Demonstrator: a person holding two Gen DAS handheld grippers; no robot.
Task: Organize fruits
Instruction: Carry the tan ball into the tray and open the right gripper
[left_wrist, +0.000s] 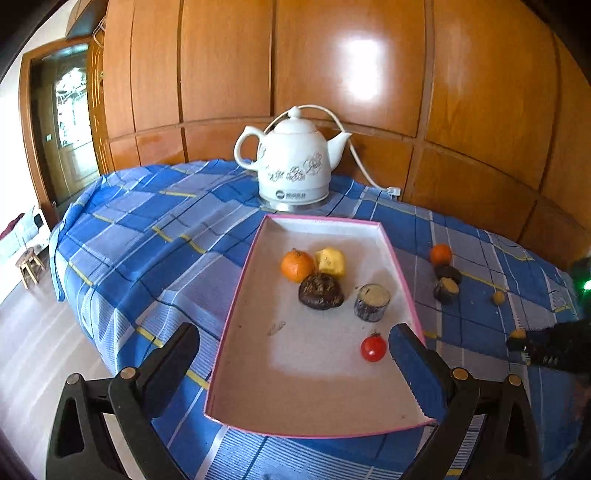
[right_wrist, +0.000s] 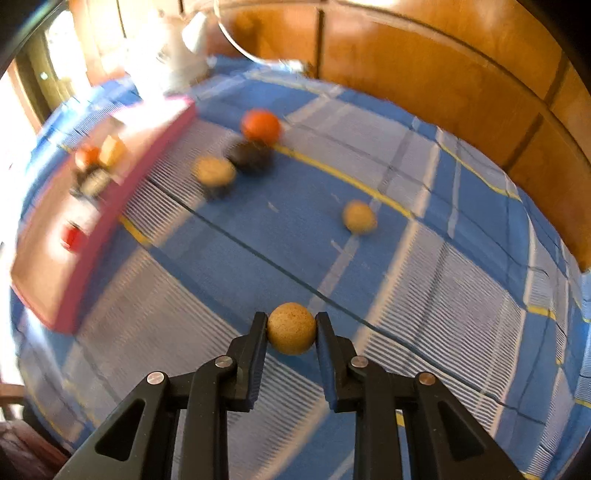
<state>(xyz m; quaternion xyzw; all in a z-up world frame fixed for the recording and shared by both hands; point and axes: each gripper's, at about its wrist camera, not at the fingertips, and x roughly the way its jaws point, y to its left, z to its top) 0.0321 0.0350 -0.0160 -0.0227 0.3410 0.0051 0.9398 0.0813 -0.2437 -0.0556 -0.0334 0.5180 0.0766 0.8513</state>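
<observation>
Right gripper is clamped on a round tan fruit, no long axis really, over the blue checked cloth. Left gripper gapes empty above the pink-rimmed tray's near end, tomato beside its right finger.

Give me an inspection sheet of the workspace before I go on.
Surface: table under blue plaid cloth.
Job's things: pink-rimmed tray holds an orange, yellow fruit, dark fruit, cut piece, tomato. Still on the cloth: orange, two dark pieces, tan ball.
Clutter: nothing seen.
Grippers: left gripper open over the tray, empty; right gripper shut on a tan fruit.
Cables: kettle cord runs to the wall.
Surroundings: wood panelling, door, stool.
</observation>
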